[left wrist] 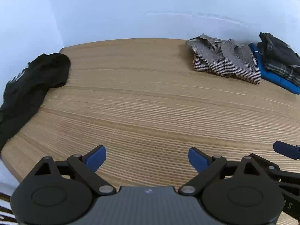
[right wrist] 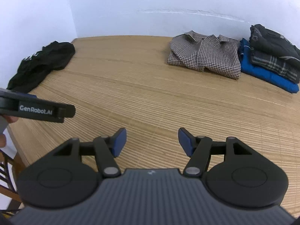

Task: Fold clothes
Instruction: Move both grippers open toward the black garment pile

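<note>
A crumpled black garment (left wrist: 31,82) lies at the table's left edge; it also shows in the right wrist view (right wrist: 43,63). A folded houndstooth shirt (left wrist: 225,61) (right wrist: 206,56) lies at the far right. Beside it is a folded stack (left wrist: 277,63) (right wrist: 271,58) of a blue garment, a plaid one and a dark one on top. My left gripper (left wrist: 147,159) is open and empty over the near table. My right gripper (right wrist: 152,140) is open and empty, to the right of the left one.
The wooden slatted table (left wrist: 150,103) (right wrist: 142,93) meets a white wall at the back and left. The left gripper's body (right wrist: 37,108) shows at the left of the right wrist view. A chair frame (right wrist: 7,168) stands below the table's left edge.
</note>
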Motion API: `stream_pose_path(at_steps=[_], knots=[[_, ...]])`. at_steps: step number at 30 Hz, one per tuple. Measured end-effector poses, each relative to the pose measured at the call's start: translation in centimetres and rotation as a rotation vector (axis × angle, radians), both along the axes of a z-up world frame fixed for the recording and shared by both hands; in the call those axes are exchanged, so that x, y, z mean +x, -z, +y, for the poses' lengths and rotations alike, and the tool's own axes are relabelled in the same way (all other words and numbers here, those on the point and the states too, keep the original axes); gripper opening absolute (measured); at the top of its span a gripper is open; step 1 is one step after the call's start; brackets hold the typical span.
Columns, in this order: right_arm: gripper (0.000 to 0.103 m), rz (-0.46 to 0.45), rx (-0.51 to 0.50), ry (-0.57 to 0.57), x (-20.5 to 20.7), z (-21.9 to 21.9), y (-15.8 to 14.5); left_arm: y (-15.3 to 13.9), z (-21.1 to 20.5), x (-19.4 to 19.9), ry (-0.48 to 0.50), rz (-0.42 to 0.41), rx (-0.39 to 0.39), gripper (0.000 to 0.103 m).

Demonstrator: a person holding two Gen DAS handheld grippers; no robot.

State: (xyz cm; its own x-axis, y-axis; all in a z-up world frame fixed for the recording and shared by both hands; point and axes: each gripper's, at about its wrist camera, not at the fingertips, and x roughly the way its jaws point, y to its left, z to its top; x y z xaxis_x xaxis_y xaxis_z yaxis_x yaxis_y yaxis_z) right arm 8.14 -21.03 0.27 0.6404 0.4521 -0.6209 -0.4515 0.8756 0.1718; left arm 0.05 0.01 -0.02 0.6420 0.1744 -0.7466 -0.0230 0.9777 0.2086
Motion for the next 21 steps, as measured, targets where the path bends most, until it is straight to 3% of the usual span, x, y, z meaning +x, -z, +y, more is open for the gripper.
stream_pose_path(at_steps=[8,12,21], knots=[[0.064,0.015,-0.051,-0.040,0.3,0.6,-0.1,-0.4,1.8,-0.1,-0.057,-0.066,-0.035,0.096],[0.064,0.008,-0.102,-0.035,-0.4,2.8,-0.3,-1.2,2.9,-0.6,-0.073,-0.030,-0.092,0.096],[0.064,0.011,-0.170,-0.056,0.0,8.7,0.8,-3.0,3.3,-3.4,-0.142,0.006,-0.106,0.096]])
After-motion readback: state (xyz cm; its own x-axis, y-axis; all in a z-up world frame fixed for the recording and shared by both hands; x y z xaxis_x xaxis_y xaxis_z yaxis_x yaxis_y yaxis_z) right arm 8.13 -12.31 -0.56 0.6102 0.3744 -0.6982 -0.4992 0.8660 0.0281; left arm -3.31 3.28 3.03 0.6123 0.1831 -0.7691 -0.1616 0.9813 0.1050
